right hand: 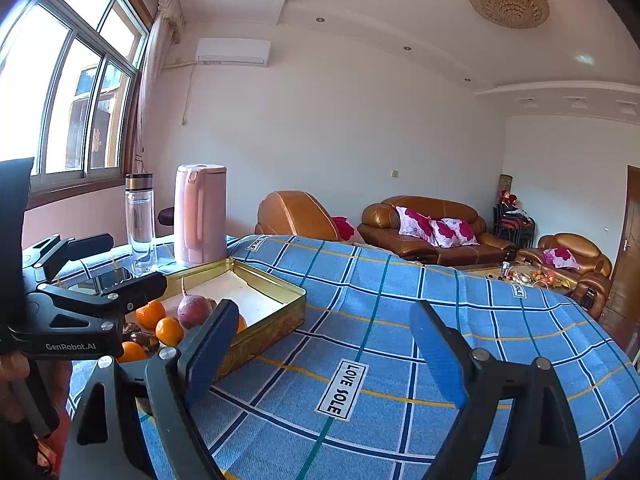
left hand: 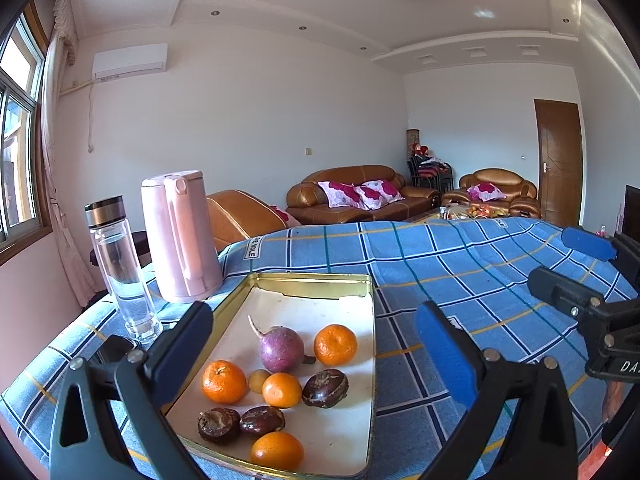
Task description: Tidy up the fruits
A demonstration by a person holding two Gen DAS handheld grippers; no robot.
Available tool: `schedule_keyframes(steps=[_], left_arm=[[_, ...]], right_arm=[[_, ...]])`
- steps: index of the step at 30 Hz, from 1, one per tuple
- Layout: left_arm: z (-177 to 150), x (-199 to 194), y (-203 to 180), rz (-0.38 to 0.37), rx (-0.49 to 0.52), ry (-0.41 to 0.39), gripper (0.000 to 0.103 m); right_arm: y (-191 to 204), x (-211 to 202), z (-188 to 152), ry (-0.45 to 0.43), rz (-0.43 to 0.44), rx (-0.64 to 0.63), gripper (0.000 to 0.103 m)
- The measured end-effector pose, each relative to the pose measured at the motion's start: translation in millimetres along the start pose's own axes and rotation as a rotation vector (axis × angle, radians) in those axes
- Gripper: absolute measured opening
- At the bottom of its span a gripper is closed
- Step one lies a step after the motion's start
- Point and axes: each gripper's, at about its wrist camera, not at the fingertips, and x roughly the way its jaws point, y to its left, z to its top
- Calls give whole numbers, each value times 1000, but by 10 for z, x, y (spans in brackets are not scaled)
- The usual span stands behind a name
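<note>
A gold metal tray (left hand: pixel 370 320) lies on the blue checked tablecloth. It holds several oranges (left hand: pixel 335 345), a purple radish (left hand: pixel 281 349), three dark brown water chestnuts (left hand: pixel 325 388) and a small tan fruit (left hand: pixel 259 381). My left gripper (left hand: pixel 316 356) is open and empty, hovering above the tray's near end. My right gripper (right hand: pixel 328 356) is open and empty over bare cloth to the right of the tray (right hand: pixel 280 312). The right gripper also shows at the right edge of the left wrist view (left hand: pixel 576 272). The left gripper shows at the left of the right wrist view (right hand: pixel 108 268).
A pink electric kettle (left hand: pixel 180 236) and a clear water bottle (left hand: pixel 120 268) stand at the table's far left, behind the tray. A dark phone (right hand: pixel 112 278) lies near them. Brown leather sofas (left hand: pixel 360 196) stand beyond the table.
</note>
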Motion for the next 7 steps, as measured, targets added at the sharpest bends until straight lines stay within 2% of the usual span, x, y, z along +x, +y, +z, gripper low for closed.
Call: schedule_keyframes(steps=[7], left_arm=[[-11, 4, -47, -8, 16, 4, 103]], right_arm=[[-15, 16, -53, 15, 2, -1, 88]])
